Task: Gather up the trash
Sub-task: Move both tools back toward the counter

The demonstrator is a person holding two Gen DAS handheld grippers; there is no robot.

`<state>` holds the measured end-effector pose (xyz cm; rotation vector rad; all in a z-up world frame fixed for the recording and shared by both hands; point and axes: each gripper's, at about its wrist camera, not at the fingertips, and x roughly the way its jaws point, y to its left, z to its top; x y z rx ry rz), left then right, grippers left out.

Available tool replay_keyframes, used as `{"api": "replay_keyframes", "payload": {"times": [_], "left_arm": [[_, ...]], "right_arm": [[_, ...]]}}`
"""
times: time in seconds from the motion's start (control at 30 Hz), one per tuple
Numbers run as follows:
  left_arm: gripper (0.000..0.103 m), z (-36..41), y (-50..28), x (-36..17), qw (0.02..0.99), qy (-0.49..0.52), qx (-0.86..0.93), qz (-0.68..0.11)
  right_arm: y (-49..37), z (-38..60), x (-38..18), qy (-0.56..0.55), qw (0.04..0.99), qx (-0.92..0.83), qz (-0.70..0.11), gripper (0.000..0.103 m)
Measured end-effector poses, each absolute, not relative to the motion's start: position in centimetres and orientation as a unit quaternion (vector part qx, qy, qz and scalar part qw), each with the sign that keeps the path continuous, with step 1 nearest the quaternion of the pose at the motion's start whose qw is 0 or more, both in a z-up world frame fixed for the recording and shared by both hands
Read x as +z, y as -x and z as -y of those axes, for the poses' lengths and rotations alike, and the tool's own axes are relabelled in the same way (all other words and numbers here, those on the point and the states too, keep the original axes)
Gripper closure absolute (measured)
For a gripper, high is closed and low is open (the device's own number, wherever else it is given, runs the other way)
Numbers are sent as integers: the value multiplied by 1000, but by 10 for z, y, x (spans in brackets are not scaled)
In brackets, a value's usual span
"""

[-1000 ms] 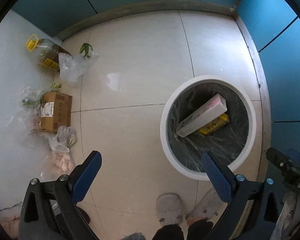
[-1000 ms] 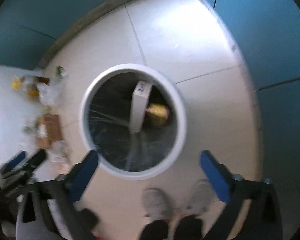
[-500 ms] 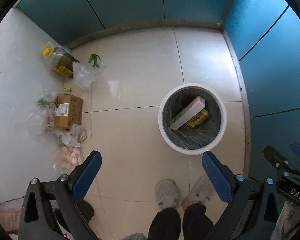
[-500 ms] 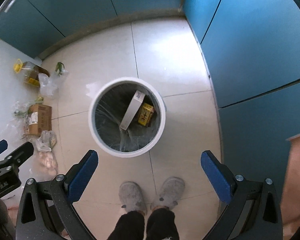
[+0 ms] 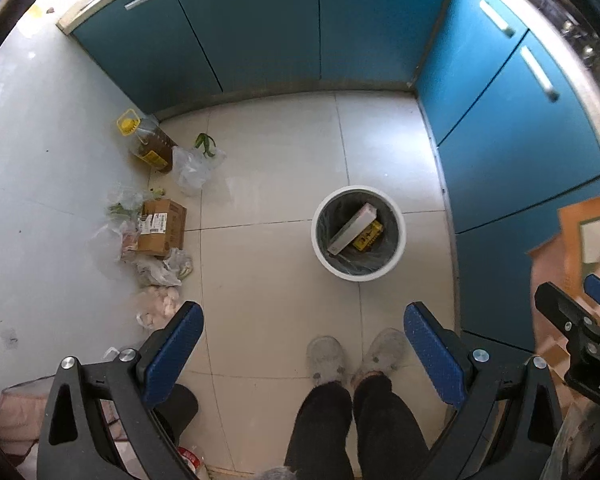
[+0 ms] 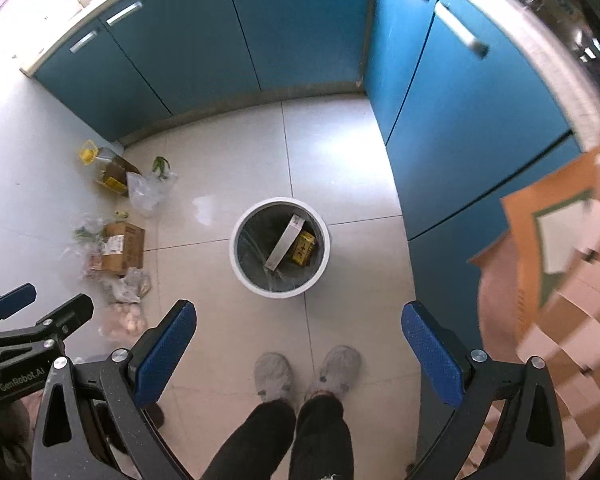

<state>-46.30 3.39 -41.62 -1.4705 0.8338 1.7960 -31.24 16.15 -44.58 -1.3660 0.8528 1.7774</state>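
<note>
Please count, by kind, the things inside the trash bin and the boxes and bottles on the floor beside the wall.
Boxes inside the white trash bin: 2, a long white box and a yellow box
Cardboard box on the floor: 1
Oil bottle with yellow cap: 1
Total: 4

Left wrist view: mounted behind the left tool (image 5: 300, 344), high above the tiled floor (image 5: 280, 152), facing straight down, with the white bin (image 5: 358, 276) small at 1 o'clock of centre and the right tool (image 5: 576, 320) at the 3 o'clock edge. Right wrist view: same height and downward heading behind the right tool (image 6: 298, 344), bin (image 6: 240, 264) near centre, left tool (image 6: 40, 312) at 8 o'clock. Shared: bin, floor, blue cabinets (image 5: 300, 32) at 12 o'clock, cardboard box (image 6: 124, 246) at 9 o'clock, wearer's slippers (image 6: 308, 372) at 6 o'clock.
</note>
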Motion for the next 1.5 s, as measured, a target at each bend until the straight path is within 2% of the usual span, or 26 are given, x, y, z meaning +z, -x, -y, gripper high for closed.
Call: {"api": "replay_keyframes", "payload": {"times": [0.3, 0.57, 0.73, 0.87, 1.07, 1.27, 1.4, 1.5], "left_arm": [[0, -6, 434, -321, 377, 537, 691, -305], [0, -38, 382, -252, 443, 430, 715, -328], [0, -76, 307, -222, 498, 371, 699, -353], [0, -111, 218, -209, 553, 335, 664, -377], [0, -157, 46, -219, 627, 305, 575, -428], [0, -206, -107, -253, 650, 297, 511, -478], [0, -237, -184, -289, 641, 301, 484, -514], [0, -261, -224, -319, 625, 308, 470, -542]], "right_arm": [[270, -116, -326, 491, 360, 706, -362, 0], [214, -103, -268, 390, 369, 713, -450, 0], [129, -111, -239, 317, 423, 695, -488, 0], [23, -114, -227, 257, 497, 646, -519, 0], [-167, -88, -235, 179, 609, 523, -569, 0], [-357, -48, -266, 125, 703, 370, -595, 0], [-446, -42, -293, 126, 728, 320, -593, 0], [-480, -51, -317, 130, 730, 305, -598, 0]]}}
